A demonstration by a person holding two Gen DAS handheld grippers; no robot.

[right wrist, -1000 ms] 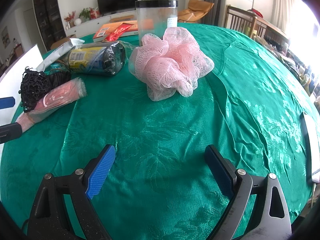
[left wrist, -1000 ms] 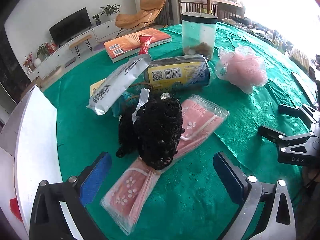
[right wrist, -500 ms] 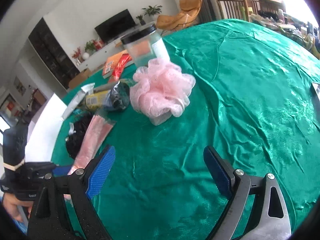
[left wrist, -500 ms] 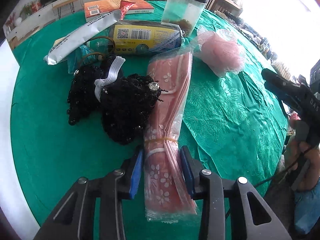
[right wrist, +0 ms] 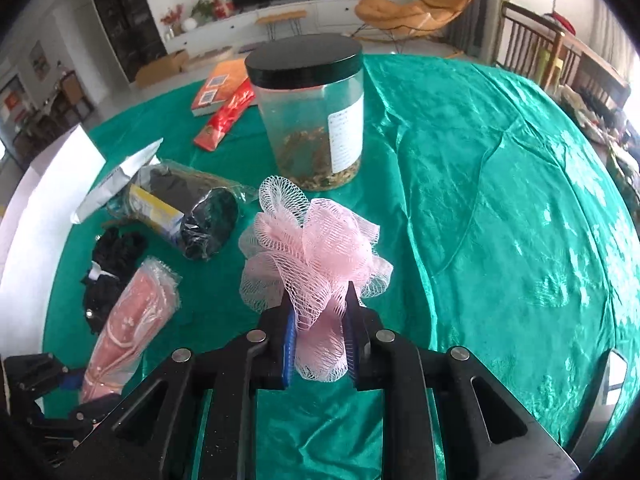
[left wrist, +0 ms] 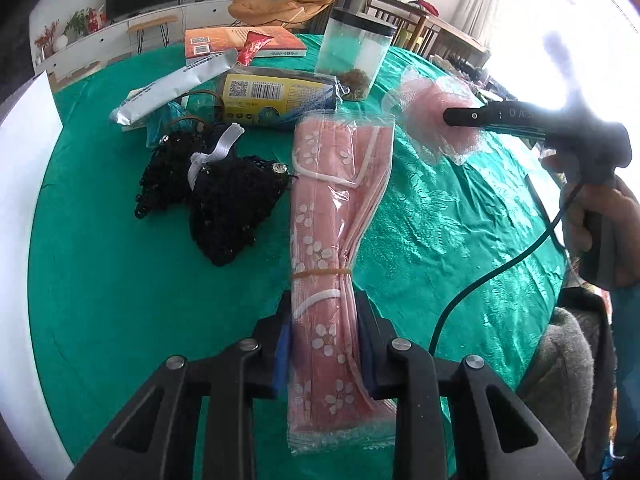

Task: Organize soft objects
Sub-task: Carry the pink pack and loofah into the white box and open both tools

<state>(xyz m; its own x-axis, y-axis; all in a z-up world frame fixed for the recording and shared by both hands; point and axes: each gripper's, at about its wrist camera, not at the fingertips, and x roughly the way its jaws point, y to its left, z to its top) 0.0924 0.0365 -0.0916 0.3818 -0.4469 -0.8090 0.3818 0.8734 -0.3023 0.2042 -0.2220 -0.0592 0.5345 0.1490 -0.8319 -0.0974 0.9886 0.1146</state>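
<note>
I am squeezing my left gripper [left wrist: 323, 334] tight on the pink mask pack [left wrist: 334, 236], down near its close end, just below the rubber band around it. I am squeezing my right gripper [right wrist: 320, 334] tight on the pink bath puff [right wrist: 316, 252], with the mesh bunched between the blue pads. The mask pack is looking light and floppy, and its clear plastic bag is looking slippery, so I am thinking the banded part is the best place to hold, because the stack is bunched there and may slide less. It is long and thin, and its long way is running straight out from my gripper toward the far edge of the worktop [left wrist: 440, 220], with the open flap end pointing at the yellow package [left wrist: 280, 98]. Most of it is lying on the green cloth near the middle. The puff is very light and squishy, and it has no long side; any bunch of mesh is fine to pinch. It is sitting in front of the clear jar [right wrist: 310, 120], toward the far edge, and I cannot tell if it is touching the cloth.
</note>
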